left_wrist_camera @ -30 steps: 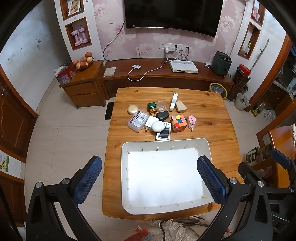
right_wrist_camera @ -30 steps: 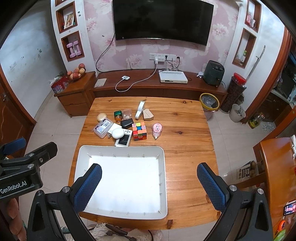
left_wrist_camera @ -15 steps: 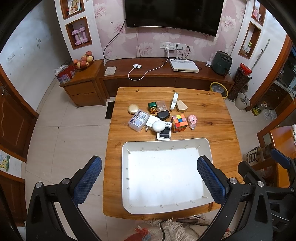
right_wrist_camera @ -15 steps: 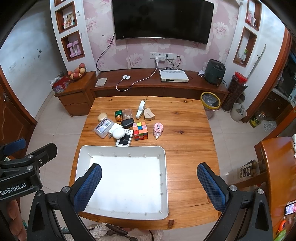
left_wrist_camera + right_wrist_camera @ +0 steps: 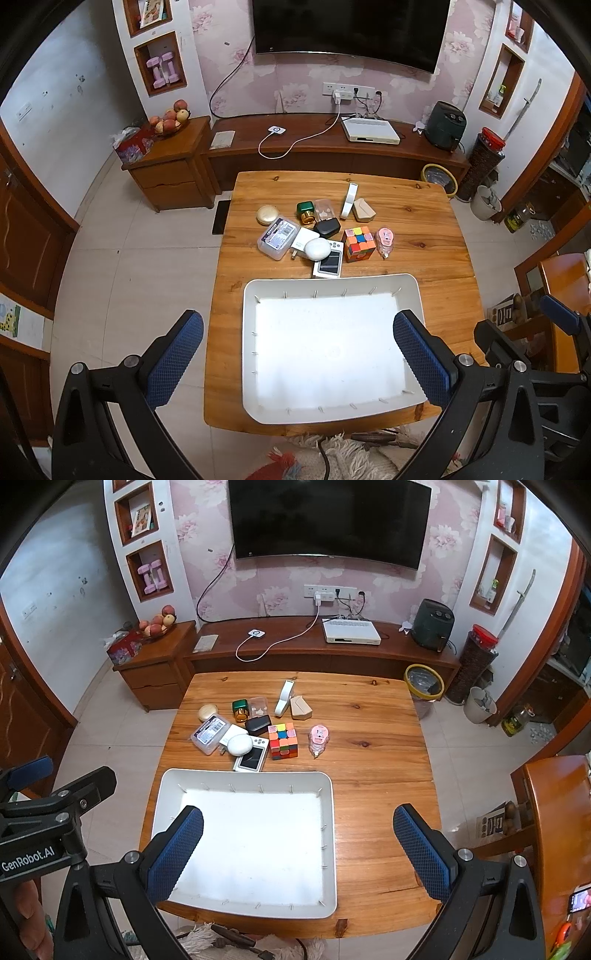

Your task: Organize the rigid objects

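Clutter is your main risk: the items sit packed beyond the empty tray (image 5: 412,291) on the surface (image 5: 424,225), several touching or overlapping. The white pebble (image 5: 317,249) rests partly on the handheld (image 5: 328,264), with the cube (image 5: 357,243) just beside, so reaching for one could nudge its neighbours or let a smooth case slip. Both the left gripper (image 5: 297,354) and right gripper (image 5: 297,849) hang spread wide, holding nothing, well short of the pile. Compared with a second ago, both views sit slightly closer and lower; nothing on the surface has shifted.
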Available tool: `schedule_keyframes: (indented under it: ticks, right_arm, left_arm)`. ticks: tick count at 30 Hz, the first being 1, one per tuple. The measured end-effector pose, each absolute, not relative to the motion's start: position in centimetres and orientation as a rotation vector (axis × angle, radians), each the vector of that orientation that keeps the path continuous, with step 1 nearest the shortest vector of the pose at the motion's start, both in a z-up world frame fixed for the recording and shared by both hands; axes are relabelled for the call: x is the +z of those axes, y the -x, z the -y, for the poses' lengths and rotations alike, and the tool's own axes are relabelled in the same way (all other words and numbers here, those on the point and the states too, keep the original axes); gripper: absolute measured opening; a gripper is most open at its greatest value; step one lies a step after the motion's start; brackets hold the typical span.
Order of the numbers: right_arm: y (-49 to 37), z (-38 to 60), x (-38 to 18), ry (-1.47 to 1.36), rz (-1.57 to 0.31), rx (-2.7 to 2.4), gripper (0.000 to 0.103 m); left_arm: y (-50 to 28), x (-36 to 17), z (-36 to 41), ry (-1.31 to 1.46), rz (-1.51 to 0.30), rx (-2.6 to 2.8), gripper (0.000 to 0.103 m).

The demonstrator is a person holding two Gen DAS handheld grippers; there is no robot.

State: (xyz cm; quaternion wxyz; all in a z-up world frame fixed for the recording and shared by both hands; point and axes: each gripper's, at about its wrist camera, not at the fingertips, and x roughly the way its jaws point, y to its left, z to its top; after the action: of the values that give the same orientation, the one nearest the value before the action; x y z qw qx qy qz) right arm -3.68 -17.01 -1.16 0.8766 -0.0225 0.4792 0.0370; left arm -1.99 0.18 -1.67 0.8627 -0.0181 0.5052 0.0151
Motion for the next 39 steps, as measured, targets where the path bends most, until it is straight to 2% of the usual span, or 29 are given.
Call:
schedule_keyframes:
  ticks: [39]
  right_arm:
    - [-0.3, 22.0, 0.5, 0.133, -0.909, 0.259, 0.103]
  left_arm:
    - [0.8, 0.4, 3.3, 0.042, -0.988, 0.224, 0.102]
